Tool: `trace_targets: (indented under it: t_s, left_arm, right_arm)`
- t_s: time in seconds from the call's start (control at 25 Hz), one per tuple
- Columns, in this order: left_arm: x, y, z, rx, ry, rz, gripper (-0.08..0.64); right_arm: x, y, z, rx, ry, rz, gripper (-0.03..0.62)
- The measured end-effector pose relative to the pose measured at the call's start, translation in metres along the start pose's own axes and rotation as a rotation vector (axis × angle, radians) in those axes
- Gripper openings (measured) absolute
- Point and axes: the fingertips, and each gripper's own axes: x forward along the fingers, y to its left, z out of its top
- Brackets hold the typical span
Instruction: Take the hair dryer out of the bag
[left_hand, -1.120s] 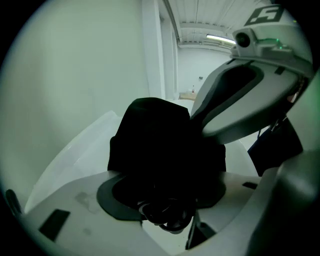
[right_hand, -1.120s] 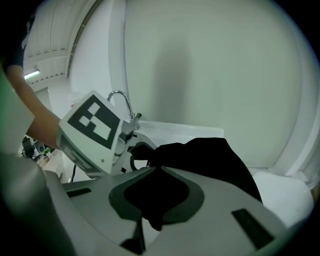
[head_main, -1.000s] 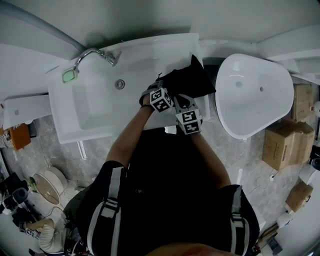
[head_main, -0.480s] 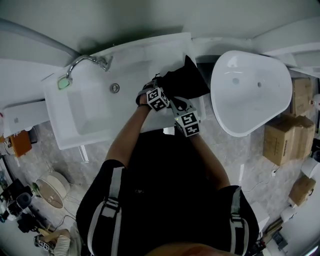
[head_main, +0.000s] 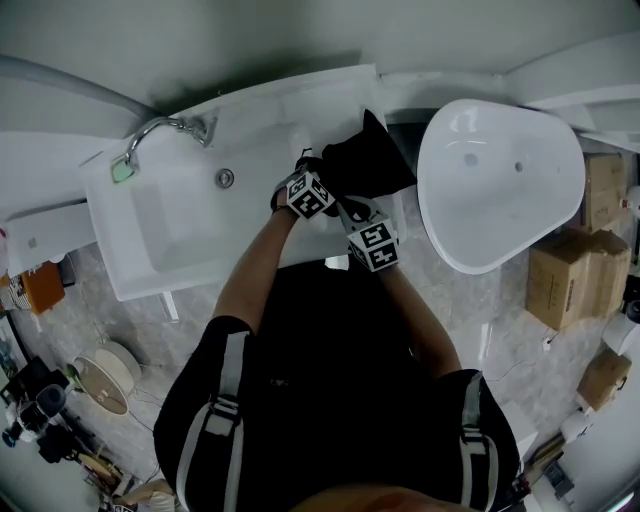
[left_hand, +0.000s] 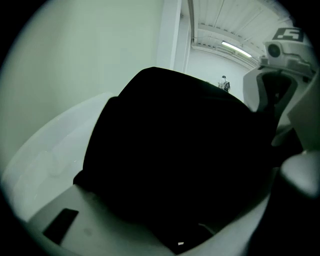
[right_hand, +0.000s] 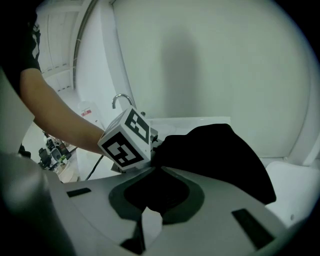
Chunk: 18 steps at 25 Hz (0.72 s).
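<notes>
A black bag (head_main: 368, 160) lies on the right end of the white sink counter (head_main: 300, 110). No hair dryer shows in any view. My left gripper (head_main: 322, 175) is at the bag's left side. In the left gripper view the black bag (left_hand: 175, 150) fills the space between the pale jaws of my left gripper (left_hand: 175, 210), which have just been closing. I cannot see whether the pads press on it. My right gripper (head_main: 352, 213) holds the bag's near edge. In the right gripper view my right gripper (right_hand: 159, 170) is shut on black fabric of the bag (right_hand: 215, 150), with a small white tag (right_hand: 151, 223) below.
The sink basin (head_main: 190, 215) with its tap (head_main: 165, 128) lies to the left. A large white tub (head_main: 500, 185) stands close on the right. Cardboard boxes (head_main: 565, 285) sit on the floor at far right, and clutter (head_main: 60, 400) at lower left.
The whole head view has drifted a little left. The left gripper has edged slightly closer into the bag. The right gripper keeps its place on the bag's edge.
</notes>
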Motion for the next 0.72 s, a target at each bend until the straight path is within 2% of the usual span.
trace_targets:
  t_s: [0.2,0.32,0.48,0.6,0.72]
  left_arm:
    - [-0.001,0.002,0.001,-0.067,-0.029,-0.019,0.169]
    - [-0.007,0.004,0.006,-0.197,-0.085,-0.074,0.167]
    - [-0.017,0.003,0.004,-0.379,-0.178,-0.148,0.167]
    - [-0.028,-0.001,0.001,-0.428,-0.222,-0.184,0.167]
    - [-0.043,-0.006,0.0,-0.45,-0.26,-0.212,0.167]
  right_arm:
    - [0.001,-0.001,0.002,-0.043,0.012,-0.008,0.099]
    - [-0.007,-0.006,-0.004,-0.05,0.027,0.008,0.127]
    - [-0.03,-0.021,0.0,-0.033,0.0,0.016,0.164]
    - [-0.048,-0.037,0.006,-0.009,-0.031,0.003,0.172]
    - [-0.063,-0.053,0.014,-0.038,-0.047,-0.018,0.173]
